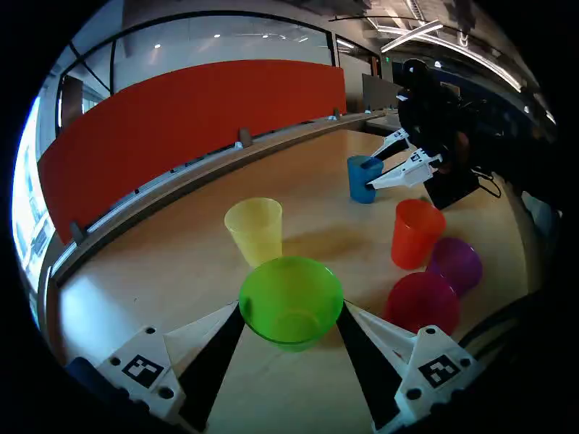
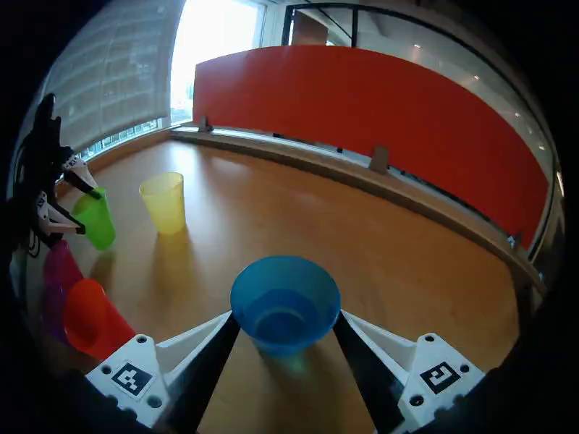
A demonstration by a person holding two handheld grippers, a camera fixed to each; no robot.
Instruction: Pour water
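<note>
On a smooth wooden surface, the left tool clamps the tapered, translucent plastic green cup just beside the yellow cup. The right tool clamps the blue cup, well apart from the yellow cup. The left gripper view takes in a dark-clad person; the right gripper view, a sunlit window.

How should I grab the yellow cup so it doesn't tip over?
Pinch the yellow cup across its walls, just below the rim, coming in level from the side. It stands upright, apart from the other cups, and widens upward, so it likely won't slide down through the grip.
</note>
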